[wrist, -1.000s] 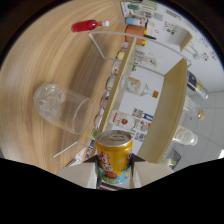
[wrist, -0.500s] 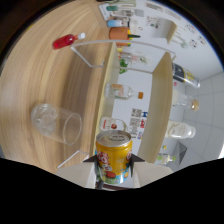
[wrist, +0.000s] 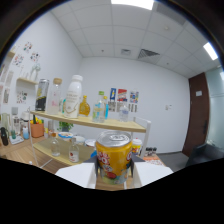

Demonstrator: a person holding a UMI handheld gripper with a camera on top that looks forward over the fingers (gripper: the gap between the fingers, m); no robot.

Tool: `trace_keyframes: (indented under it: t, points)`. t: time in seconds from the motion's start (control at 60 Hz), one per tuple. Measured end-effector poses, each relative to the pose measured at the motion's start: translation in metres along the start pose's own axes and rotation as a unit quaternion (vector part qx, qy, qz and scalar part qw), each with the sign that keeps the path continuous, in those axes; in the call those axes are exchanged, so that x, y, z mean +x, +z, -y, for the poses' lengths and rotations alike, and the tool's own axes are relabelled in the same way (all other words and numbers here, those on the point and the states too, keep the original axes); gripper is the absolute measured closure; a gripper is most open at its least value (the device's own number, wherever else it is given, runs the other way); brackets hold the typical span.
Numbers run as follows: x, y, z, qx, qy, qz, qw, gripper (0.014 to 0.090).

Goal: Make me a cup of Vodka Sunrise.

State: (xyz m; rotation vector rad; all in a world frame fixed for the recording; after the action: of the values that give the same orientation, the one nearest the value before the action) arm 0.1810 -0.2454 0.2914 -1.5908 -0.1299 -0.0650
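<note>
A: What are the tongs doing, seen from the gripper's own camera?

B: The gripper [wrist: 113,170] is clamped on an orange can [wrist: 114,156], one finger pressed to each flank of it. The can stands upright between the fingers, lifted off any surface, with the room spread behind it.

A: How do you reckon it will handle?

B: I'd judge it a thin metal drink can: smooth and a bit slippery, and easily dented if squeezed hard. Whether it is full or empty I cannot tell, so its weight is a guess. The mid-body hold looks right, since the wall is straight there.

A: And what lies around the can?

B: Beyond the can and to one side runs a wooden shelf [wrist: 85,121] carrying bottles, among them a tall white bottle [wrist: 74,96] and a small yellow one [wrist: 85,106]. Lower, nearer the can, stand small jars and a clear cup, too small to name surely. No serving glass shows close by.
</note>
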Motion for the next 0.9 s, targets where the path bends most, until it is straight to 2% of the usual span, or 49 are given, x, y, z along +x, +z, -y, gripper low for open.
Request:
trace_keyframes:
  t: [0.217,0.383,0.517,0.733,0.9]
  points:
    - [0.057,0.011,-0.125,-0.095,0.103,-0.039,0.989,0.0543]
    - [0.066,0.025,-0.204,-0.167,0.117,-0.041,0.978,0.0543]
    - [0.063,0.032,-0.243,-0.21,0.107,-0.034,0.971,0.0543]
    - [0.058,0.035,-0.268,-0.247,0.103,-0.025,0.963,0.0536]
    - [0.06,0.031,-0.269,-0.25,0.113,-0.032,0.961,0.0527]
